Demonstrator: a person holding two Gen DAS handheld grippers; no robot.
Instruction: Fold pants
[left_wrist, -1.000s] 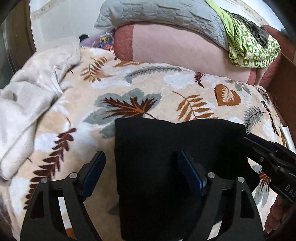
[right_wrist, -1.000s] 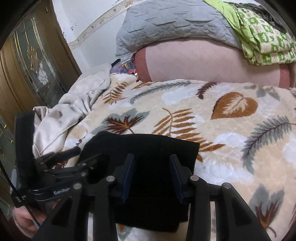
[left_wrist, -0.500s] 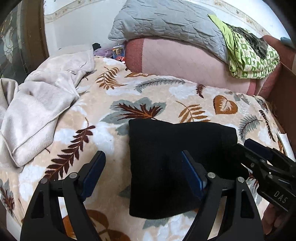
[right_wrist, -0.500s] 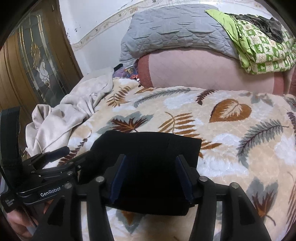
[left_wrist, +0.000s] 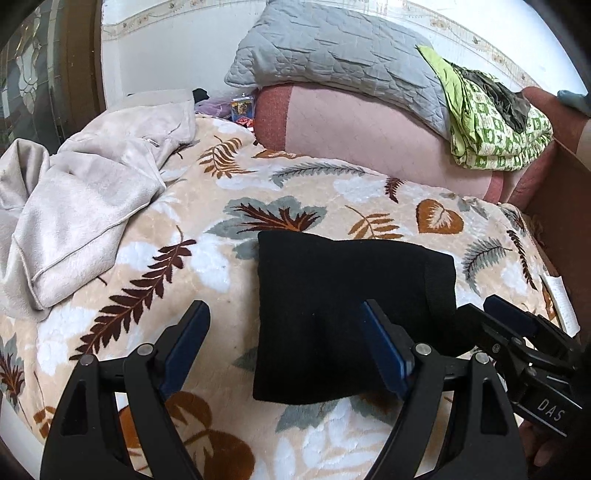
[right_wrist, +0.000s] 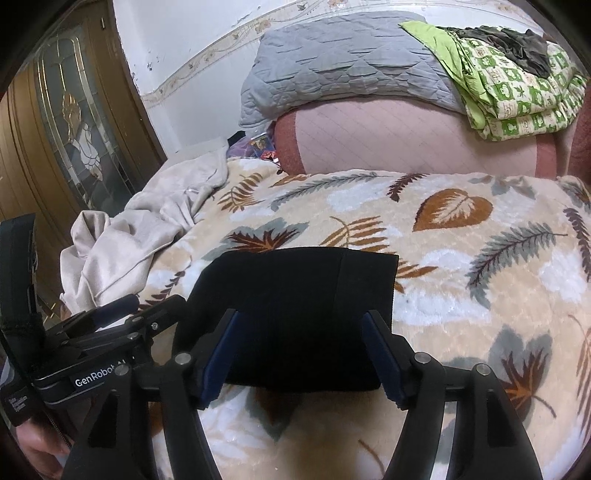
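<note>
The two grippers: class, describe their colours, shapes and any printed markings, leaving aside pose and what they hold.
Both are black plastic with two curved, open-framed fingers, silver rivets at the joints and dark blue pads on the inner faces. The left gripper shows white "GenRobot" lettering on its body in the right wrist view. The right gripper shows "DAS" on its side in the left wrist view. No cables or sleeves are clearly visible.
</note>
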